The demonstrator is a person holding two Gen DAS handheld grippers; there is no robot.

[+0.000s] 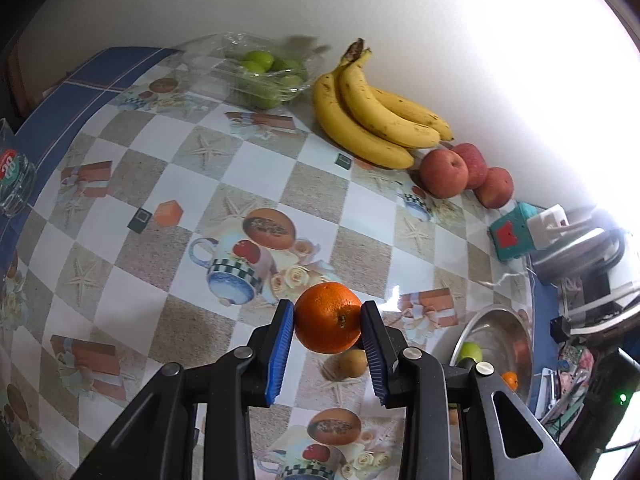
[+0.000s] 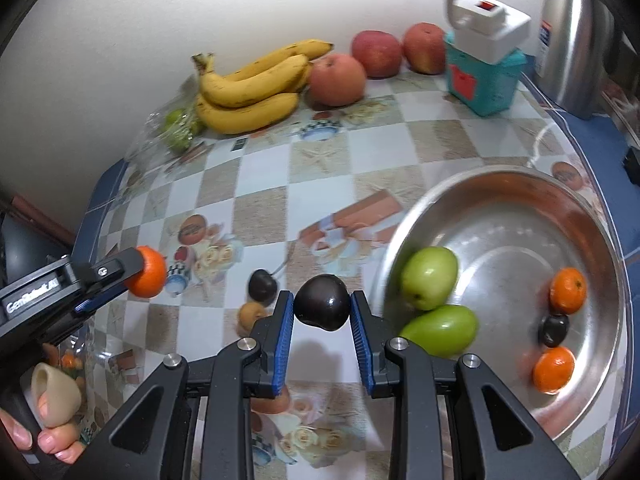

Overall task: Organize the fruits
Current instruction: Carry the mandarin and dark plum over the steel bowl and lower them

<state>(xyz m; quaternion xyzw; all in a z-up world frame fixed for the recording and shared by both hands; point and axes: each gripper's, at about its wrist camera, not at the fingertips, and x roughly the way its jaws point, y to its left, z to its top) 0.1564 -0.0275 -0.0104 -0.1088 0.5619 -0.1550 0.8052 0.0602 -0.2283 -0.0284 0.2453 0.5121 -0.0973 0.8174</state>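
Left wrist view shows your left gripper (image 1: 327,320) pinching an orange (image 1: 328,317) at lower centre of the frame, held above the checked tablecloth (image 1: 256,168), with bananas (image 1: 376,116) and apples (image 1: 466,174) against the wall at upper right. Right wrist view shows your right gripper (image 2: 322,307) pinching a dark plum (image 2: 322,306) at lower centre, just left of the steel bowl (image 2: 500,196), which holds two green fruits (image 2: 430,278), two small oranges (image 2: 567,290) and another dark plum (image 2: 553,330).

Right claw (image 2: 322,307) clamping dark plum (image 2: 322,303), steel bowl (image 2: 500,200) just right, left claw (image 2: 138,274) gripping orange (image 2: 148,273)
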